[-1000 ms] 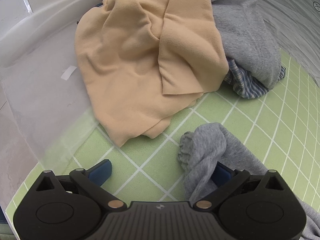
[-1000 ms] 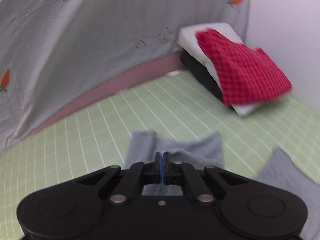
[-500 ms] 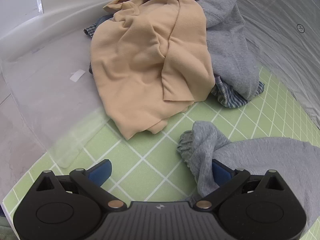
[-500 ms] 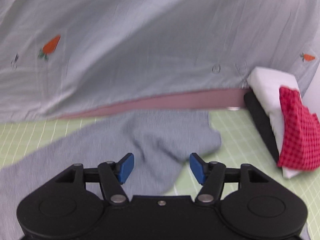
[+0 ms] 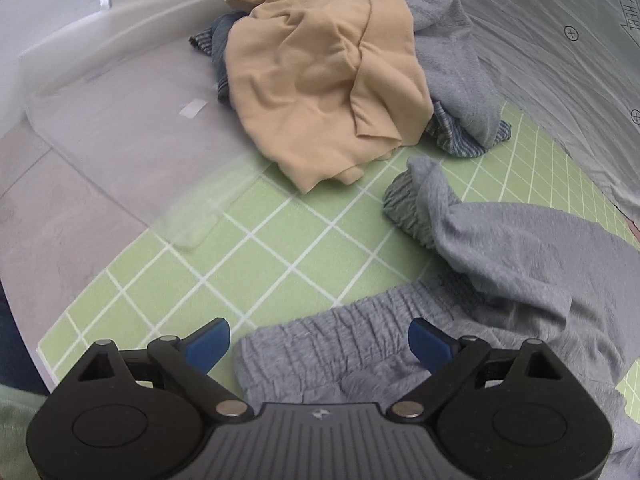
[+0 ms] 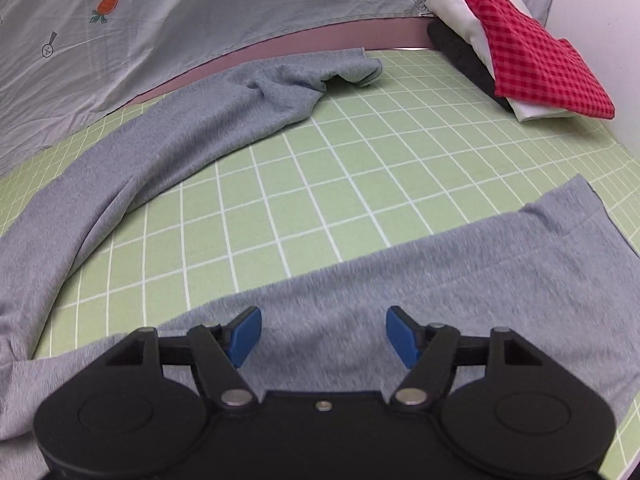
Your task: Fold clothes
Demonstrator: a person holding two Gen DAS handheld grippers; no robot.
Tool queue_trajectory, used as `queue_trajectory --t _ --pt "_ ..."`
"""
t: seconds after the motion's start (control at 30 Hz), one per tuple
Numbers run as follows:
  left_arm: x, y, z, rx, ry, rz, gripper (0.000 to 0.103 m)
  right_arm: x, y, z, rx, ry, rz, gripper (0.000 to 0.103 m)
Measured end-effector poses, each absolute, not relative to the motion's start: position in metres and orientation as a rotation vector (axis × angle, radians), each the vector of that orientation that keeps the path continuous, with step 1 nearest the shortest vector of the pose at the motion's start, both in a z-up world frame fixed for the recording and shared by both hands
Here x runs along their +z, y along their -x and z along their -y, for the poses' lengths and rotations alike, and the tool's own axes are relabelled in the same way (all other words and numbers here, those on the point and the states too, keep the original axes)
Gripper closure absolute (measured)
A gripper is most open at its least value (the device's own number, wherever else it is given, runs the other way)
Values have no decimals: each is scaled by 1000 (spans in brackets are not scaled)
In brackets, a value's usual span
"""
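Grey sweatpants lie spread on the green grid mat [image 5: 260, 248]. Their gathered waistband [image 5: 340, 348] sits between the blue pads of my left gripper [image 5: 320, 344], whose jaws are closing but stand wide and do not press on the cloth. A bunched grey cuff [image 5: 416, 208] lies just beyond. In the right wrist view one leg [image 6: 440, 272] runs flat under my right gripper [image 6: 324, 336], whose jaws are opening with nothing pinched. The other leg [image 6: 200, 132] arcs away to the far edge of the mat.
A loose pile sits at the mat's far left: a tan garment [image 5: 328, 80], a grey sweatshirt [image 5: 460, 60] and blue striped cloth [image 5: 460, 140]. A folded stack topped with red check [image 6: 536, 60] lies at the far right. A carrot-print sheet [image 6: 200, 12] hangs behind.
My left gripper has drawn back from the pile and now straddles the waistband. My right gripper has opened, let go of the grey leg and dropped over the near leg.
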State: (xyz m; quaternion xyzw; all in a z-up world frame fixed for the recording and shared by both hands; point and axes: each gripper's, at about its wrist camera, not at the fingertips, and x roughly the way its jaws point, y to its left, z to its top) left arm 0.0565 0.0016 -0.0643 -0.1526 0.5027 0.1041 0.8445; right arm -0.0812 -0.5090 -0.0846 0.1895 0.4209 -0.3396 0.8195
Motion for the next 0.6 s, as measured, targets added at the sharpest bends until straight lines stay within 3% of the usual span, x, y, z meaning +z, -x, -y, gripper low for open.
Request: queue_trajectory --t 0.2,0.27,0.3,0.37,0.43,0.5,0.6 --pt "-74 -42 9 200 284 -1086 20 -78 82 493 -693 -403 -893 32" --pt "-76 -39 16 215 240 -1092 30 -76 82 488 -685 -404 -891 32" --pt "-77 -38 17 233 225 -1098 42 -75 83 485 -683 -407 -890 32" --pt "-76 -35 17 251 209 -1086 53 -75 85 481 -681 -417 -893 32" --pt "-74 -32 14 265 211 -1076 75 -75 88 476 -678 -418 -897 32" --pt "-73 -27 5 310 251 -1067 83 -75 92 471 -671 -386 -910 30" --pt "-71 -18 -11 400 286 -1060 84 -77 101 467 -661 -337 -933 29"
